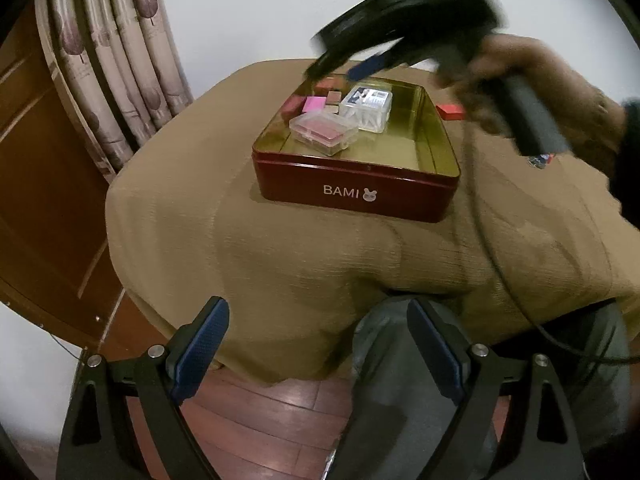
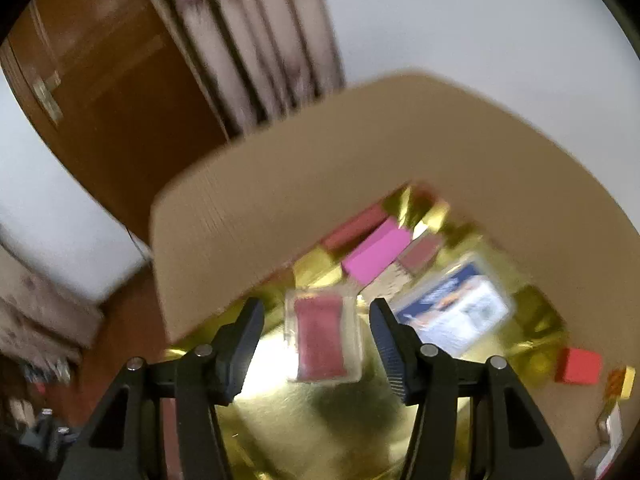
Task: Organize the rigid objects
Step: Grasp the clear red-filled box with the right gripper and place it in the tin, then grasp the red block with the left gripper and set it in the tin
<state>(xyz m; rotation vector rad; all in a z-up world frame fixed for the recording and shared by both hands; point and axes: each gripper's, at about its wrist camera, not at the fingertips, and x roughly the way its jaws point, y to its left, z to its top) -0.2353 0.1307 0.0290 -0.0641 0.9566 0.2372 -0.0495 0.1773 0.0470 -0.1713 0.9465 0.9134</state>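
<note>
One red tin (image 1: 356, 190), "BAMI" lettering, rabbit logo (image 1: 370, 194)

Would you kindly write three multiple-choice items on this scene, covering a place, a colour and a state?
1. Where does the clear case with the red insert lie?
A. inside the tin
B. on the cloth
C. on the floor

2. What colour is the tin's outer wall?
A. blue
B. dark red
C. white

3. How is the left claw?
A. gripping a block
B. open and empty
C. out of view

Key: 1 A, it rests on the gold floor; 2 B, the lettered side is dark red; 3 B, only cloth shows between its fingers.
</note>
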